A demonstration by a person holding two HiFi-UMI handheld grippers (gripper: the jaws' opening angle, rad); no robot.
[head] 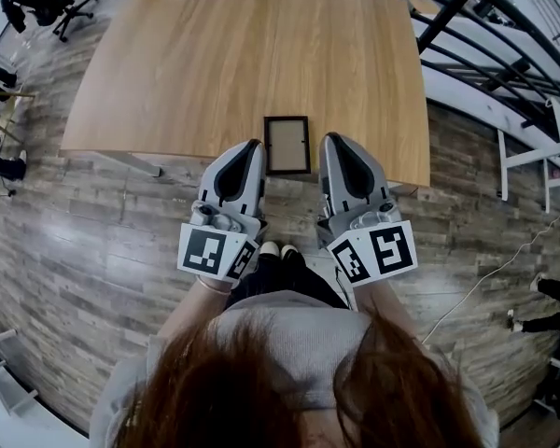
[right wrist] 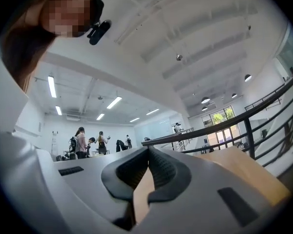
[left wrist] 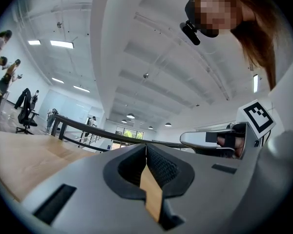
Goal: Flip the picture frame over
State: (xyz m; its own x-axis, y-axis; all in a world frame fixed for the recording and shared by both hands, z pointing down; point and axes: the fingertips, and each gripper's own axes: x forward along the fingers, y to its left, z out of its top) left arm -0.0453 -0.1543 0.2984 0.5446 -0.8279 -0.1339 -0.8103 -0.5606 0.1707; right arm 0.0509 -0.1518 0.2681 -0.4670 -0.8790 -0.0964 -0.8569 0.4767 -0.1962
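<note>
The picture frame (head: 287, 145), dark-rimmed with a pale brown panel facing up, lies flat on the wooden table (head: 243, 54) close to its near edge. My left gripper (head: 254, 145) is held just left of the frame and my right gripper (head: 329, 139) just right of it, both raised off the table and apart from the frame. Each points roughly level toward the far side. In the left gripper view the jaws (left wrist: 146, 145) meet with nothing between them. The right gripper view shows its jaws (right wrist: 148, 148) likewise shut and empty. The frame is hidden in both gripper views.
A black railing (head: 485, 45) runs along the table's right side. Office chairs (head: 56, 3) stand at the far left, and a white stand (head: 532, 157) and a floor cable (head: 485, 278) lie to the right. People (right wrist: 80, 143) stand far off.
</note>
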